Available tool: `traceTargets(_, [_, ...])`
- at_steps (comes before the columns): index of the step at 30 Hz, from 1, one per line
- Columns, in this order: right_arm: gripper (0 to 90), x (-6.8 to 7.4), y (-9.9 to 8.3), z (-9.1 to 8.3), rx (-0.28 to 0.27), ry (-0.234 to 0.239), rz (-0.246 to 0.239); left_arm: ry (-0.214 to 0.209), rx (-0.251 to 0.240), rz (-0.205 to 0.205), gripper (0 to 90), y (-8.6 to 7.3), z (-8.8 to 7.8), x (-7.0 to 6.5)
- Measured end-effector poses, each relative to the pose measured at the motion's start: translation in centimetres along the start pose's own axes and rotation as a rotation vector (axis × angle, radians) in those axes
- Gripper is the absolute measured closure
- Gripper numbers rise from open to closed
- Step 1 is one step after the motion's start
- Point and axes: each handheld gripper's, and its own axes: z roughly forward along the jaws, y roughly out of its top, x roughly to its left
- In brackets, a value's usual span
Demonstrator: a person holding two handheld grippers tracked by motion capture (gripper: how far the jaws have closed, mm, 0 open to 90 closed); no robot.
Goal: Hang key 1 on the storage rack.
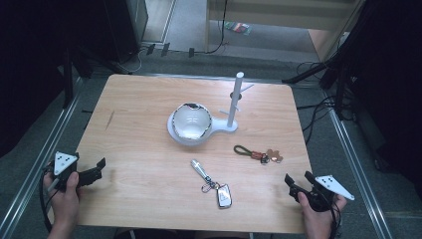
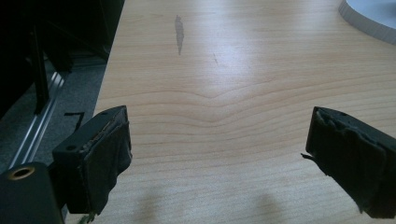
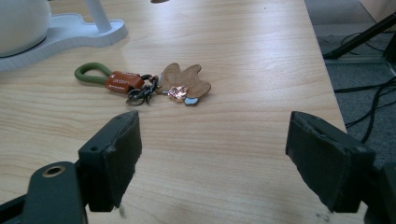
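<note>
Both jaws spread wide, empty: left gripper (image 1: 94, 172) and right gripper (image 1: 298, 183) at the desk's (image 1: 144, 164) near corners. Beyond the right jaws lies a green-looped keychain (image 3: 140, 84); the white stand (image 3: 60, 32) behind it is cut off.

Bg: black cables (image 1: 318, 107) on grey floor (image 1: 189, 22), metal rail (image 1: 37, 159) left of table.

Left gripper (image 1: 101, 167): held in the person's left hand (image 1: 63, 191) at the near left edge of the table, jaws spread wide and empty, pointing right and slightly away. Right gripper (image 1: 297, 178): held in the right hand (image 1: 318, 211) at the near right corner, jaws likewise wide apart and empty, pointing left and away. Both forearms enter from the bottom edge of the high view.
</note>
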Motion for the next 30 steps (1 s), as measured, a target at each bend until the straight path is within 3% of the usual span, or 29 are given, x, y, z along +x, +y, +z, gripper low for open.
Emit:
traceTargets(3, [20.3, 0.1, 0.0, 0.0, 0.007, -0.006, -0.012, 0.0, 0.001, 0.0, 7.0, 0.0, 0.0, 0.0])
traceTargets(4, [22.0, 0.4, 0.1, 0.1, 0.019, -0.019, -0.045, 0.0, 0.001, -0.003, 7.0, 0.0, 0.0, 0.0])
traceTargets(13, [24.7, 1.4, 0.8, 0.3, 0.034, -0.021, -0.077, 0.0, -0.002, -0.01, 7.0, 0.0, 0.0, 0.0])
traceTargets(20, [27.4, 2.4, 2.1, 0.6, 0.052, 0.003, -0.106, -0.004, -0.01, -0.017, 7.0, 0.0, -0.1, 0.1])
traceTargets(30, [29.2, 3.7, 4.2, 1.7, 0.132, 0.031, -0.18, -0.003, -0.011, -0.016, 7.0, 0.0, -0.1, 0.1])
